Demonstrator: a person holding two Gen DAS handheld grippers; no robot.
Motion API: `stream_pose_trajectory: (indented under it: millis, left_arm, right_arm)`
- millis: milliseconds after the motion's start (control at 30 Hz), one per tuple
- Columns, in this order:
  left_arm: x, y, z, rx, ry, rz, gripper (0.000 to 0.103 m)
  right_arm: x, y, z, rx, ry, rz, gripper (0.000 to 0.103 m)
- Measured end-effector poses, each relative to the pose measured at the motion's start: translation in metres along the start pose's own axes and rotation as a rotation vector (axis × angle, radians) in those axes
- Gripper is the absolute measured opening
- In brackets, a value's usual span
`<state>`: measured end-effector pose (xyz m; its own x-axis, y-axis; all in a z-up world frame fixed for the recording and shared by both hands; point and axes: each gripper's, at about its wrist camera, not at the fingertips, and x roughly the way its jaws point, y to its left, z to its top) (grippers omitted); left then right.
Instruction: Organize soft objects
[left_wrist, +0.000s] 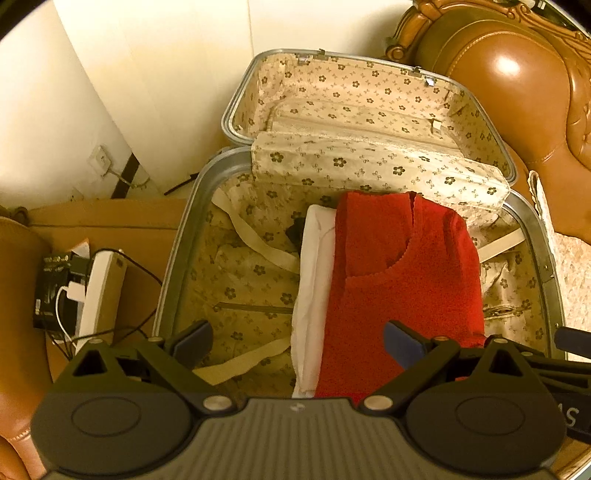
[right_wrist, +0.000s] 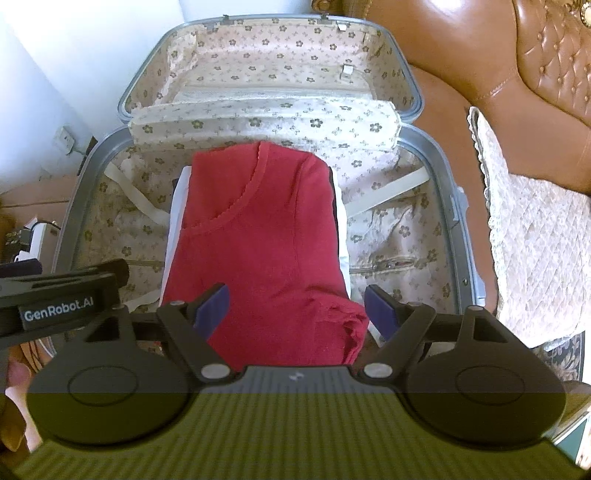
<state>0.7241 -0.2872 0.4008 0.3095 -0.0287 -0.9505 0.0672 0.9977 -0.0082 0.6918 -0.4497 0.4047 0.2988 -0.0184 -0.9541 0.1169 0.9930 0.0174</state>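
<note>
Open suitcase lay flat, grey frame, floral-print lining, lid propped up against the wall; a brown leather sofa stood just beside it on the right. A lined divider flap hung folded at the hinge. Inside the base, a folded red knit sweater sat roughly centred, on top of a folded white garment whose edge showed along the left side; something dark peeked out beneath, too hidden to name. Packing straps lay loose and unbuckled on the lining to either side. Power strip with plugs sat on the floor, left of the case. Left gripper hovered over the near edge, jaws wide, holding nothing. Right gripper likewise spread wide, straddling the sweater's near end without clamping it. Judgement: stacking well along, at least two garments in; straps unfastened, flap and lid still open, more items possibly outstanding but none in view.
</note>
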Motion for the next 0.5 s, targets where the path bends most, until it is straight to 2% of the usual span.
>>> stream_pose_trajectory:
  millis: [300,500]
  left_arm:
    - [-0.001,-0.001,-0.008,-0.024,-0.018,-0.016,0.098]
    - [-0.004,-0.007,-0.013,-0.009,-0.016,0.018,0.098]
  right_arm:
    - [0.000,-0.003,-0.002,-0.011,0.003,0.007,0.088]
    - [0.000,-0.008,-0.008,-0.004,0.007,0.016,0.088]
